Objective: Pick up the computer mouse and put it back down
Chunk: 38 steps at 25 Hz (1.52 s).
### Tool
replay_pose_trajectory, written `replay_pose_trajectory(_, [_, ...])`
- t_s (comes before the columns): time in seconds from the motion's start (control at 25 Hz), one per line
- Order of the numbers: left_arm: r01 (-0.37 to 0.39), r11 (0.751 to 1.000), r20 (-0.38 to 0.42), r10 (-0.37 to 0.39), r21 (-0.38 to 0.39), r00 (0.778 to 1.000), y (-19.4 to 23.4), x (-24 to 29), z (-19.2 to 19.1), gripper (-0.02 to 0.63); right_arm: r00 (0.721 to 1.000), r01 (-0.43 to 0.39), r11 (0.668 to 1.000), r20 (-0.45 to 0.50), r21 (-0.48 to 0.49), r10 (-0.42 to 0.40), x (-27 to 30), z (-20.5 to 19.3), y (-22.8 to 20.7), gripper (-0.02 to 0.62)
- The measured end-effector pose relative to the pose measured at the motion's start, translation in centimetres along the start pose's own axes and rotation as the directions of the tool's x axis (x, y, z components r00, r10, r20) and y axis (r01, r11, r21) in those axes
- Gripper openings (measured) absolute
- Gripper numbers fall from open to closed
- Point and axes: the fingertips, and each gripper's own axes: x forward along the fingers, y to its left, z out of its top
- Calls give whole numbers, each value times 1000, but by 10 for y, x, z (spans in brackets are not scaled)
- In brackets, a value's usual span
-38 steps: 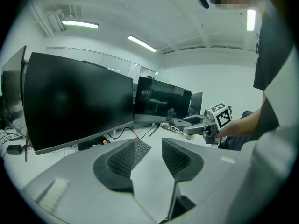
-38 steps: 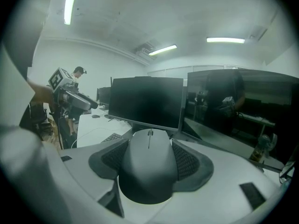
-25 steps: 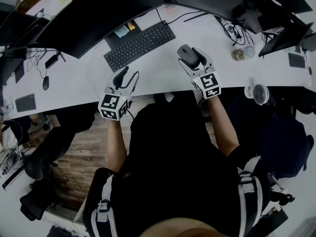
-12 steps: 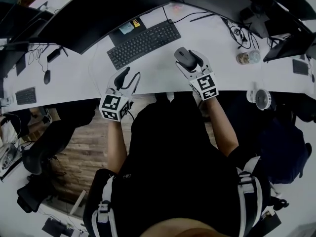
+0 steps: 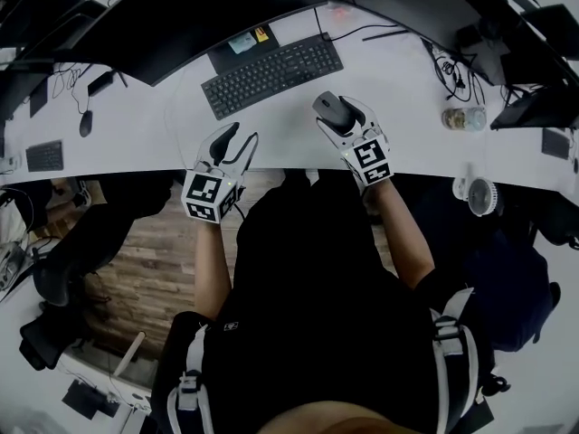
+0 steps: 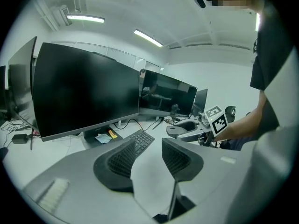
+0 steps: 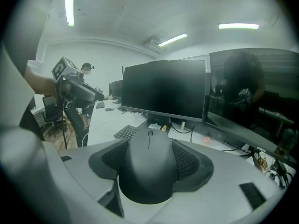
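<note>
A dark grey computer mouse (image 5: 329, 107) sits between the pads of my right gripper (image 5: 336, 114), which is shut on its two sides just right of the black keyboard (image 5: 271, 75). In the right gripper view the mouse (image 7: 148, 176) fills the gap of the right gripper (image 7: 150, 155), scroll wheel pointing away from me. Whether it rests on the white desk (image 5: 398, 89) I cannot tell. My left gripper (image 5: 238, 139) hangs open over the desk's front edge, below the keyboard. Nothing is between the pads of the left gripper (image 6: 147, 148).
Large dark monitors (image 5: 154, 25) stand behind the keyboard. Cables and a small jar (image 5: 463, 117) lie at the right, a small white fan (image 5: 478, 193) at the desk's edge. At the far left are another mouse (image 5: 84, 123) and a small keyboard (image 5: 43, 155).
My right gripper has carried the mouse leftward, closer to the keyboard, and lower toward the desk. The left gripper has hardly moved. Both jaws stand as before.
</note>
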Motion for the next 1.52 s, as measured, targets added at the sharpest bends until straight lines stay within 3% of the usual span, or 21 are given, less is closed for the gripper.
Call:
replay_pose_trajectory(0.88, [-27,998,-91,22,-57,996,-3,16,-40,178,980,-161,987,-118,20,162,66,-63,33,295])
replay_pose_trajectory(1.52, [-30,996,-116,20,-79,993,-5,24,-50,178,950,-177,982,-250,67,188,91,-128,40,295])
